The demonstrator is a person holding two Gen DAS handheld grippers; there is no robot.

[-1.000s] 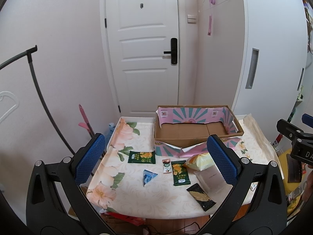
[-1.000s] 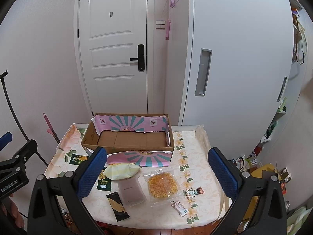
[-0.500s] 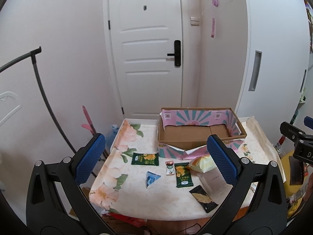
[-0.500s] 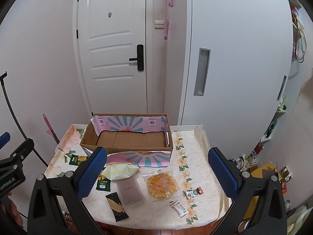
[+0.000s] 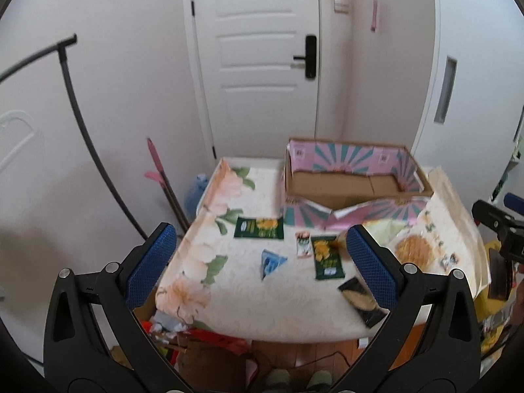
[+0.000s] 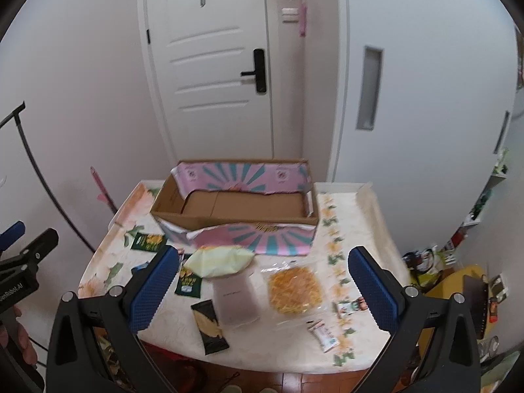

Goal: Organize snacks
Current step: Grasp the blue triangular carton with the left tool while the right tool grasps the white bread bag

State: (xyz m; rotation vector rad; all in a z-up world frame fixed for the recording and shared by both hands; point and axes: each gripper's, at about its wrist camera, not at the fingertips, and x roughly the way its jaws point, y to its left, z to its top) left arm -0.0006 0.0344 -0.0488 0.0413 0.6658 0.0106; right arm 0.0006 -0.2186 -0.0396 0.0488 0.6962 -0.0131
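Snacks scattered over the flower-print table [image 6: 366, 229], all on its near half, in the lower middle of both frames. Cardboard box [image 6: 235, 219] at the far middle of the tabletop, open-topped, nothing seen inside, pink-and-teal sunburst paper on its walls. Bare cloth left of the box in the left wrist view, and a bare strip along the right edge in the right wrist view (most open room there). Near table edge running just below the black packet [image 6: 209, 327] and the small white bar [image 6: 322, 330].

Print on the packets too blurred to read; white lettering on the left gripper body at the left edge of the right wrist view, partly cut off, seems to read "enRobot.AI".

Left gripper [image 5: 258, 262] wide open, holding nothing, hovering short of the table; between its blue pads in frame: green packet [image 5: 258, 227] toward the top, blue triangular packet [image 5: 270, 262] in the centre, second green packet [image 5: 326, 257] toward the right pad. Right gripper [image 6: 262, 285] likewise spread wide and empty; framed between its pads: pale yellow bag [image 6: 219, 260], clear flat pouch [image 6: 235, 298], round golden noodle cake in clear wrap [image 6: 294, 290]. No pad touching any snack.
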